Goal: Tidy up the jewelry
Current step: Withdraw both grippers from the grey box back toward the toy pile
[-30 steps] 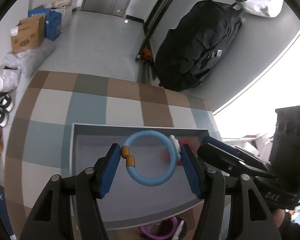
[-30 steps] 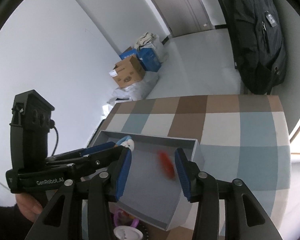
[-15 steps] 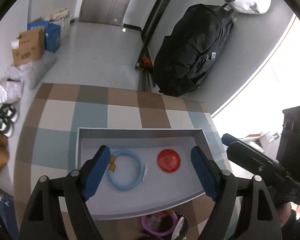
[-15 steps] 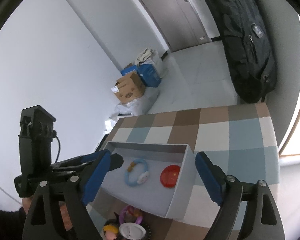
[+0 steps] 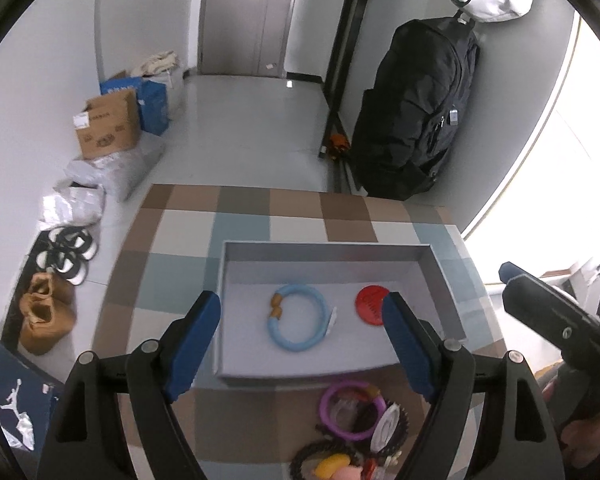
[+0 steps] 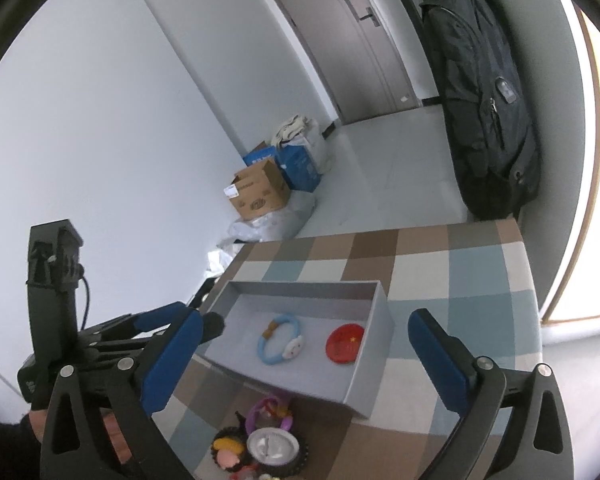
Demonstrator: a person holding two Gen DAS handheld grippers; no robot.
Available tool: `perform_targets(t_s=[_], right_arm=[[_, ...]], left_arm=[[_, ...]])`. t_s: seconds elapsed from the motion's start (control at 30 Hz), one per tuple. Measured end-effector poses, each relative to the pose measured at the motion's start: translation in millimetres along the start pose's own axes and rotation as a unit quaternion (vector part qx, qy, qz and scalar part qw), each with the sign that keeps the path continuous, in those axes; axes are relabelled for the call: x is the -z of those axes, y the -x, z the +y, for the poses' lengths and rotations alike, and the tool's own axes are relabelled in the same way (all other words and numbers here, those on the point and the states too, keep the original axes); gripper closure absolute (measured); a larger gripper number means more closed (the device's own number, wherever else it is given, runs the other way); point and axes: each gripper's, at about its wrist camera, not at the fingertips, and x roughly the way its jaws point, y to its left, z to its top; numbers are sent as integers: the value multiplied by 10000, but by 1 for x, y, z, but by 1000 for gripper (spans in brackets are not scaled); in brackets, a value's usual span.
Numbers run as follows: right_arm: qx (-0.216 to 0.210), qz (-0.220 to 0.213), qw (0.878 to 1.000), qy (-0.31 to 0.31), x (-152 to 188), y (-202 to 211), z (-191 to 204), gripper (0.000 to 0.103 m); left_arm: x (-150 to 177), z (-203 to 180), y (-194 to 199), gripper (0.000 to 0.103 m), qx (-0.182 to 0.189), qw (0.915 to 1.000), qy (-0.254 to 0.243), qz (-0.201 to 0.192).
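A grey box (image 5: 324, 254) (image 6: 374, 344) sits on the checked tabletop. In it lie a light blue ring bracelet (image 5: 298, 322) (image 6: 278, 338) with a brown bead and white cloud charm, and a red round disc (image 5: 372, 305) (image 6: 345, 343). My left gripper (image 5: 302, 344) is open and empty above the box's near edge. My right gripper (image 6: 304, 360) is open and empty, raised above the box. A pile of loose jewelry, with a purple ring (image 5: 350, 410) (image 6: 270, 412), black beaded bands and a white round piece (image 6: 272, 446), lies in front of the box.
The table (image 5: 244, 224) ends just past the box. Beyond it on the floor are a black backpack (image 5: 416, 108), cardboard boxes (image 5: 108, 124), plastic bags and shoes (image 5: 46, 312). The right gripper's body (image 5: 556, 320) shows at the right of the left wrist view.
Both grippers opened and let go: the blue bracelet and the red disc dropped into the box. Both grippers then lifted and drew back, so the jewelry pile came into view.
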Motion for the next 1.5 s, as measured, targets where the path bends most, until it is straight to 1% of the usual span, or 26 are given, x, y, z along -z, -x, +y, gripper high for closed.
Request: perform_targets(t_s=[0.23, 0.33, 0.43, 0.47, 0.5, 0.63, 0.77, 0.9, 1.0, 1.13, 1.27, 1.33, 1.5], right_arm=[[208, -11, 9992, 335, 11, 9, 15, 0], [278, -19, 9986, 440, 17, 14, 20, 0], [349, 20, 9983, 456, 26, 18, 24, 0], [355, 47, 9983, 459, 29, 19, 25, 0], [359, 77, 9982, 475, 32, 20, 26, 0], [331, 169, 9979, 538, 42, 24, 30, 0], [295, 300, 9974, 591, 53, 25, 32, 0], [284, 459, 9968, 596, 63, 23, 34, 0], [274, 564, 9963, 586, 69, 22, 33, 0], [278, 685, 9953, 623, 77, 20, 35, 0], [400, 853, 9933, 670, 83, 13, 36, 0], [448, 892, 9925, 708, 85, 10, 37, 0], [461, 1083, 9903, 737, 90, -2, 38, 0]], left_arm=[[7, -2, 15, 23, -133, 9998, 42, -166], [13, -3, 22, 23, -118, 9997, 47, -215], [29, 1, 27, 21, -142, 9996, 96, -233], [34, 3, 28, 18, -147, 9996, 120, -203], [37, 5, 28, 16, -152, 9996, 140, -181], [51, 12, 25, 16, -162, 9994, 291, -26], [59, 13, 21, 16, -55, 9991, 403, 150], [66, 12, 23, 16, -26, 9991, 373, 221], [69, 11, 23, 16, -43, 9990, 370, 262], [71, 16, 24, 16, -87, 9982, 501, 305], [76, 20, 19, 16, -299, 9973, 523, 420], [76, 24, 17, 16, -252, 9966, 603, 499], [77, 29, 18, 16, -168, 9963, 685, 501]])
